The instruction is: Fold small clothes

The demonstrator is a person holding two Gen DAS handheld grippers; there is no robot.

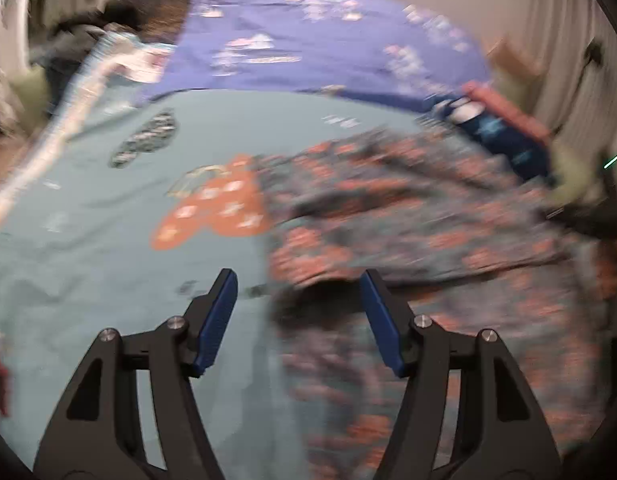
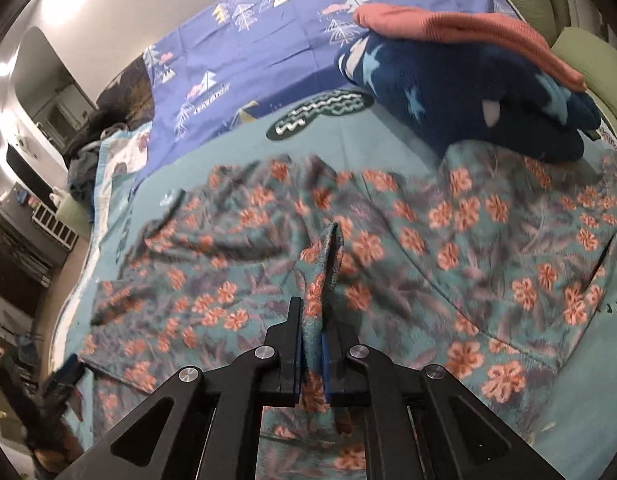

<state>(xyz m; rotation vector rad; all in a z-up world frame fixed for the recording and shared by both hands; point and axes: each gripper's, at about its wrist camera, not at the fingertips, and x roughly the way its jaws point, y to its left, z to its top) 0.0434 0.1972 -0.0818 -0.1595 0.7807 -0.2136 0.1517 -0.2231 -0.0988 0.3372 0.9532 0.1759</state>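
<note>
A floral garment (image 2: 448,240), teal with orange flowers, lies spread and rumpled on the teal bed sheet (image 2: 236,148). My right gripper (image 2: 312,316) is shut on a raised fold of this garment near its middle. In the blurred left wrist view the same garment (image 1: 408,216) lies to the right. My left gripper (image 1: 298,286) is open and empty, low over the garment's left edge, with the sheet (image 1: 88,260) under its left finger. The left gripper also shows in the right wrist view (image 2: 64,376), at the garment's lower left corner.
A folded dark blue star-print garment (image 2: 468,92) with a pink one (image 2: 448,28) on top lies at the far right. A purple tree-print sheet (image 2: 268,32) covers the far bed. Dark clothes (image 2: 84,160) are heaped at the far left edge. Curtains (image 1: 568,40) hang at the right.
</note>
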